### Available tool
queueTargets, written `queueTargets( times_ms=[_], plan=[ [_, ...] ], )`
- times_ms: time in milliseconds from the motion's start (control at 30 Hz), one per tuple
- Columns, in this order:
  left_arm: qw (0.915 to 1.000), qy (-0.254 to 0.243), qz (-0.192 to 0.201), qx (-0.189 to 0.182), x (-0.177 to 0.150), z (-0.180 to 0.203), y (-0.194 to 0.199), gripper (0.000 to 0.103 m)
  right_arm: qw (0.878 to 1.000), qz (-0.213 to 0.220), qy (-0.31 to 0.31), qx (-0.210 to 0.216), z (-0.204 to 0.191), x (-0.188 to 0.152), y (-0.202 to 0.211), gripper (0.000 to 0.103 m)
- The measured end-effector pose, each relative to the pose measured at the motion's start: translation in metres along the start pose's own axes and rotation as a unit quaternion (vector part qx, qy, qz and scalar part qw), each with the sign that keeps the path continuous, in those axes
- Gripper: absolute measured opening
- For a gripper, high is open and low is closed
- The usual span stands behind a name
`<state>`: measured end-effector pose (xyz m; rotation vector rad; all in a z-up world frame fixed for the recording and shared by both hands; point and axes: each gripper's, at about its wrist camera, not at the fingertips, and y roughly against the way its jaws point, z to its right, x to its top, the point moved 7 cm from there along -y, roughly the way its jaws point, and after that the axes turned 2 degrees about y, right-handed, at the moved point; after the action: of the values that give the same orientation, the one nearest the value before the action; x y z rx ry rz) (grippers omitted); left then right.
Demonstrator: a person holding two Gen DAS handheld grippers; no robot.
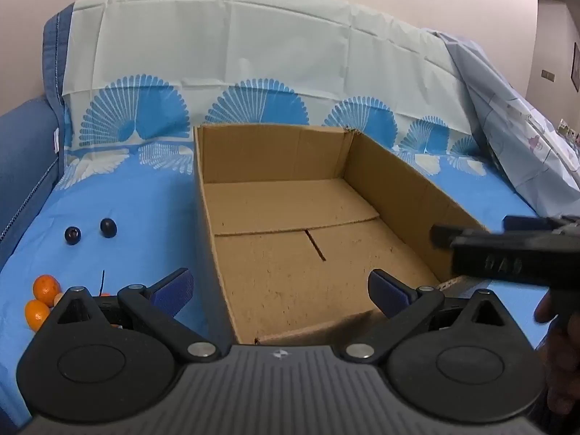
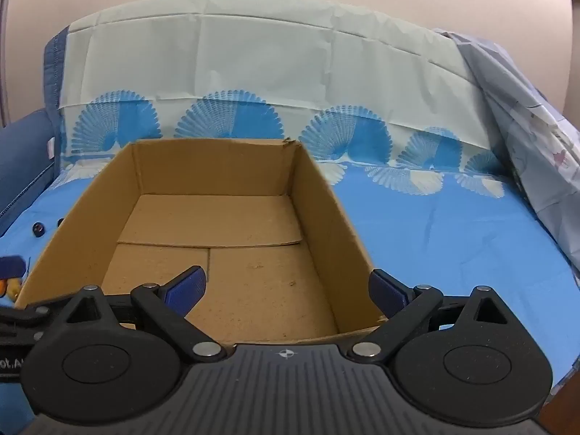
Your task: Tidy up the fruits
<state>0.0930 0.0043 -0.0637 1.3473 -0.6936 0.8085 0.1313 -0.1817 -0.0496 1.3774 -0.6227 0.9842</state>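
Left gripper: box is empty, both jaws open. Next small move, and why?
Probably swing the left gripper left and down toward the small orange fruits on the blue patterned cloth. The open brown cardboard box holds nothing yet, both grippers are open and hold nothing, and all visible fruit, the two dark round fruits included, lies left of the box, nearer that gripper.

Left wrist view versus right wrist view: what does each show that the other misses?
Left only: two oranges in full and both dark fruits clear on the blue cloth left of the box; the right gripper seen from outside.
Right only: bare cloth right of the box, and the left gripper's pad at the left edge.
Both: the empty box, the fan-print sheet, open jaws holding nothing.
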Motion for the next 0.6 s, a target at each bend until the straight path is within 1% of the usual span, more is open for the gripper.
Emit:
queueTargets(
  times_ms=[133, 233, 333, 367, 433, 467, 533, 600],
  plan=[
    [1.0000, 0.002, -0.007, 0.003, -0.001, -0.002, -0.002, 0.103, 0.999, 0.016, -0.027, -0.045, 0.010, -0.002, 0.004, 0.096],
    [0.9999, 0.002, -0.009, 0.004, -0.001, -0.003, -0.003, 0.103, 0.996, 0.013, -0.040, -0.076, 0.030, -0.003, 0.005, 0.095],
    [0.9999, 0.002, -0.011, 0.005, -0.002, -0.003, -0.004, 0.103, 0.995, 0.001, -0.060, -0.082, 0.044, -0.007, -0.005, 0.093],
    [0.9999, 0.002, -0.011, 0.005, -0.002, -0.003, -0.004, 0.103, 0.994, -0.021, -0.049, -0.093, 0.044, -0.011, -0.004, 0.092],
    [0.9999, 0.001, -0.011, 0.005, -0.002, -0.003, -0.004, 0.103, 0.993, -0.026, -0.053, -0.099, 0.050, -0.013, -0.006, 0.091],
    [0.9999, 0.001, -0.011, 0.005, -0.002, -0.003, -0.004, 0.103, 0.992, -0.035, -0.046, -0.111, 0.048, -0.012, -0.006, 0.091],
    [0.9999, 0.002, -0.011, 0.005, -0.002, -0.003, -0.004, 0.103, 0.991, -0.040, -0.064, -0.111, 0.053, -0.015, -0.010, 0.090],
    [0.9999, 0.001, -0.011, 0.005, -0.002, -0.003, -0.004, 0.103, 0.989, -0.047, -0.081, -0.113, 0.058, -0.019, -0.016, 0.086]
  ],
)
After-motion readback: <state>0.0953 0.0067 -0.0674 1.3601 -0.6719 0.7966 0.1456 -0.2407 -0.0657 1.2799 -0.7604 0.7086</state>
